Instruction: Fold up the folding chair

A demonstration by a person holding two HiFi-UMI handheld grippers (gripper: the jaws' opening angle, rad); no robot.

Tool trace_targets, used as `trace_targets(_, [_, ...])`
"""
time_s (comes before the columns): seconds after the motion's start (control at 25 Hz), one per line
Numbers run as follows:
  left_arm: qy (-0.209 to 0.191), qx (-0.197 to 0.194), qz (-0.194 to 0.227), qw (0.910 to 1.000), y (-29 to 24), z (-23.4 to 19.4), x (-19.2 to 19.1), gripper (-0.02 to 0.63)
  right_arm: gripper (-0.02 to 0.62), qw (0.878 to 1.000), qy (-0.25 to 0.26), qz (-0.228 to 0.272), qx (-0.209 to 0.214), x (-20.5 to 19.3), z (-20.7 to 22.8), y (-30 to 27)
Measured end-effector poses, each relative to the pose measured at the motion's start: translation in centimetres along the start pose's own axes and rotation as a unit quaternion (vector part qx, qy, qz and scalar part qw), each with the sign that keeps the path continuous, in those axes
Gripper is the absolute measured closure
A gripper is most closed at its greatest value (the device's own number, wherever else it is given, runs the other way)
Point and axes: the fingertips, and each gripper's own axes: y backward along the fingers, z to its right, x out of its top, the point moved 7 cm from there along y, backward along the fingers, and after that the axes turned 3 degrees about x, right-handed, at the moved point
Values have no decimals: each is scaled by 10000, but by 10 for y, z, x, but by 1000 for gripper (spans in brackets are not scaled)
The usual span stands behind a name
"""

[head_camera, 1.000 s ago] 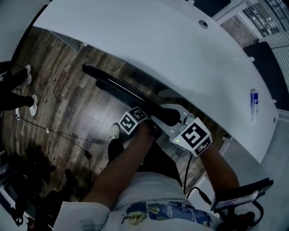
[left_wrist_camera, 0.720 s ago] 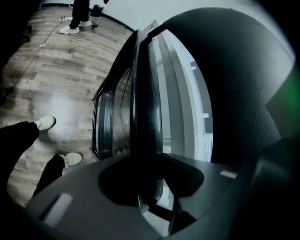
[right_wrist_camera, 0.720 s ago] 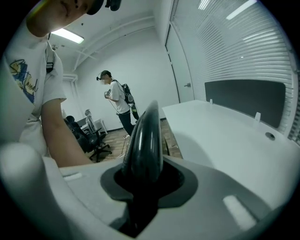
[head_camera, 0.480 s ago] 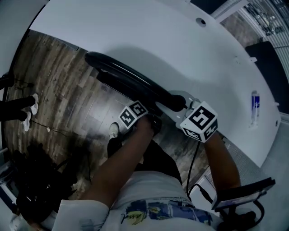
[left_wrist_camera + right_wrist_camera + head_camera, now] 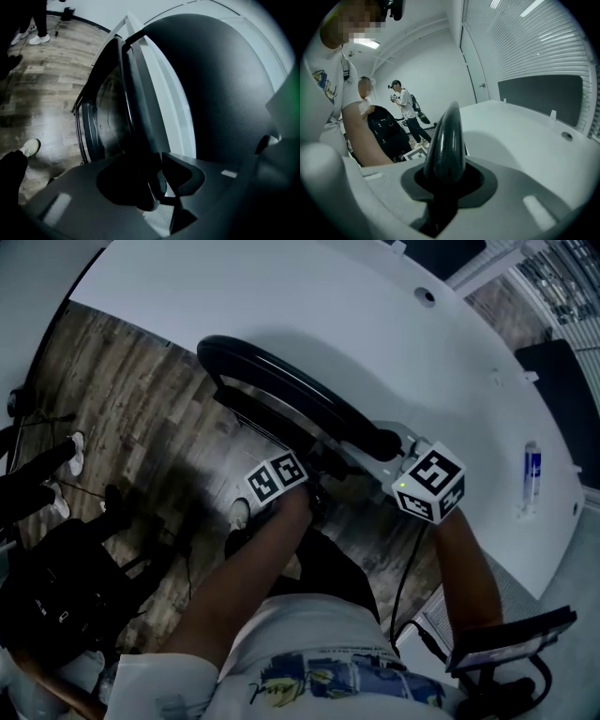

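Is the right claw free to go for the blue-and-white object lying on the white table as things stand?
Probably not yet: the right claw is clamped on the black rim of the folding chair. The table toward the blue-and-white object looks unobstructed.

Left claw (image 5: 161, 180): jaws just opened further, with a dark edge of the folding chair (image 5: 300, 404) between them; pad contact is lost in shadow.
Right claw (image 5: 443, 185): in the head view the fingertips are concealed by its marker cube (image 5: 429, 482).
Lower chair frame: covered by the left forearm (image 5: 253, 568).
Bystander (image 5: 42, 479): cut off at the left edge, only legs shown.
Small object (image 5: 531, 468) on the bench (image 5: 281, 296): too small to be identified.
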Motion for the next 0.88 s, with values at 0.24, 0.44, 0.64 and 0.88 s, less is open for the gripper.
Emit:
trace_targets(0.24, [-525, -66, -62, 9986, -5, 7, 5, 439, 514, 10000, -44, 41, 68, -6, 24, 9])
trace_targets(0.44, [-753, -82, -14, 9971, 21, -8, 16, 439, 511, 10000, 39, 15, -23, -3, 10, 4])
trace_targets(0.64, [-806, -134, 38, 9967, 36, -7, 31, 439, 491, 9998, 107, -30, -146, 0, 8, 2])
trace_targets(0.88, [-856, -144, -48, 9962, 17, 6, 31, 439, 416, 9983, 284, -368, -364, -7, 38, 15])
